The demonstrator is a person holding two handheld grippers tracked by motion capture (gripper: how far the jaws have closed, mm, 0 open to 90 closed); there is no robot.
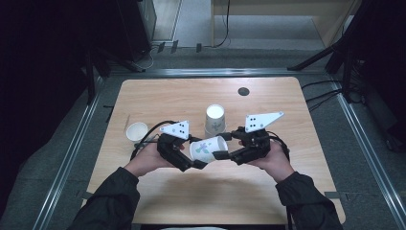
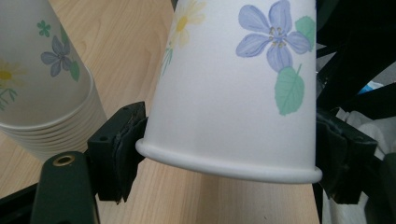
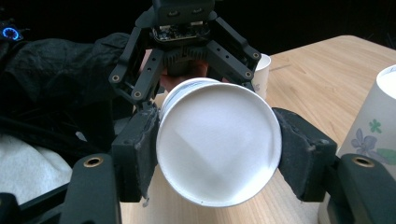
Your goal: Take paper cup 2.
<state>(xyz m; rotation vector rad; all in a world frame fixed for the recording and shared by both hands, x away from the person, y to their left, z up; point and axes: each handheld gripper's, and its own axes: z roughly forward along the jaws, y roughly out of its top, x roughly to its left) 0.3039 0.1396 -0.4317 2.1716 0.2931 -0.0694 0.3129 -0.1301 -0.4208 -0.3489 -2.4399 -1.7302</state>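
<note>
High view: paper cup mid-tabletop | right gripper clamps its base | left gripper pinches rim end | I pull apart straight, gently.

The held paper cup is showing a smooth, matt, flower-printed wall. The table is looking like pale wood-grain laminate. The gripper pads are appearing rough, matt black.
</note>
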